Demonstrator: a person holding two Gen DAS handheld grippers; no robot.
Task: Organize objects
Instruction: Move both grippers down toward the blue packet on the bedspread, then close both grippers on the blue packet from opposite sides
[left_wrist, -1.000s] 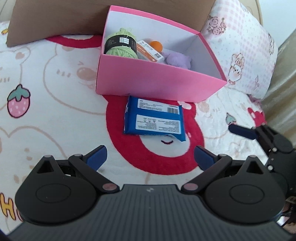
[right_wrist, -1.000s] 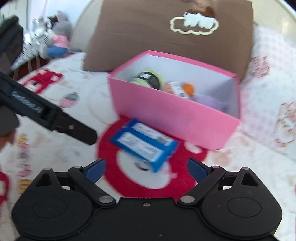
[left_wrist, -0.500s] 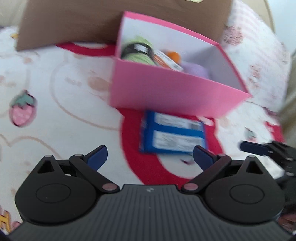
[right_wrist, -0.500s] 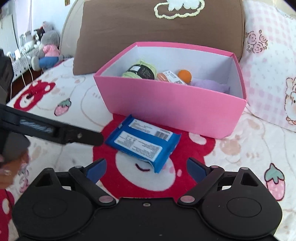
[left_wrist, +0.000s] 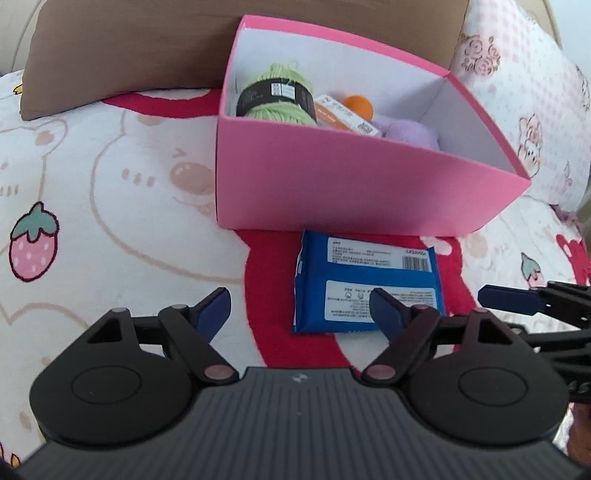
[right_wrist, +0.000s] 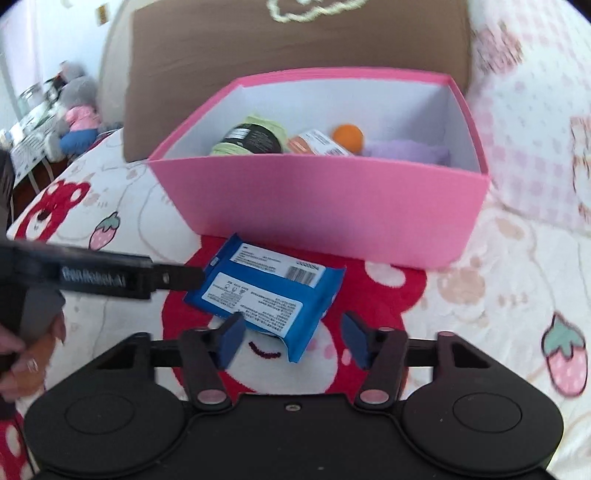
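A blue wipes packet (left_wrist: 365, 284) (right_wrist: 273, 291) lies label-up on the red bear print, just in front of the pink box (left_wrist: 351, 192) (right_wrist: 332, 206). The box holds green yarn (left_wrist: 275, 98), a small orange-and-white carton (left_wrist: 343, 116), an orange ball (right_wrist: 348, 136) and a purple plush (right_wrist: 406, 151). My left gripper (left_wrist: 299, 310) is closing, its right finger lying over the packet's near edge and nothing pinched. Its finger (right_wrist: 177, 276) reaches the packet's left end. My right gripper (right_wrist: 293, 339) is closing around the packet's near corner, pads apart from it. Its blue finger (left_wrist: 506, 297) hovers right of the packet.
A brown pillow (right_wrist: 295, 48) leans behind the box and a pink checked pillow (left_wrist: 524, 74) lies to its right. The bedspread (left_wrist: 110, 206) is white with bears and strawberries. A plush toy (right_wrist: 77, 114) sits far left. A person's hand (right_wrist: 22, 354) holds the left gripper.
Both grippers have come down and in toward the blue packet, and both pairs of jaws have narrowed. The right gripper now straddles the packet's near corner.
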